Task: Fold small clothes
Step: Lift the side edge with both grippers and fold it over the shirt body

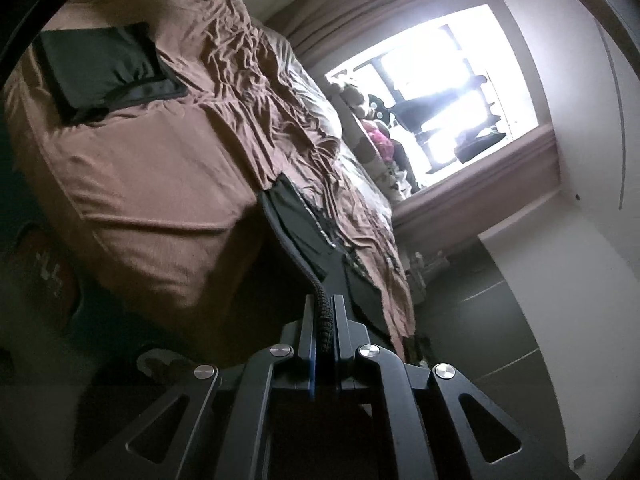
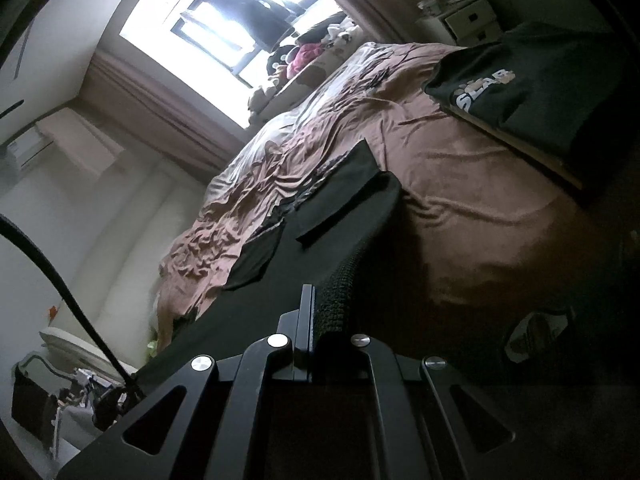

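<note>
A small black garment (image 1: 298, 220) with a ribbed hem hangs off the near edge of the bed with a brown sheet (image 1: 152, 168). My left gripper (image 1: 322, 306) is shut on the ribbed hem, which runs up between its fingers. In the right wrist view the same black garment (image 2: 332, 204) stretches from the bed (image 2: 460, 184) down to my right gripper (image 2: 314, 304), shut on another part of the ribbed hem; the cloth covers its right finger. The garment is lifted and taut between the two grippers.
A folded black garment (image 1: 104, 68) lies at the bed's far left. A folded black printed T-shirt (image 2: 520, 88) lies on the bed's right side. Stuffed toys (image 2: 304, 56) line the bright window (image 1: 440, 92). A white drawer unit (image 2: 468, 20) stands beyond the bed.
</note>
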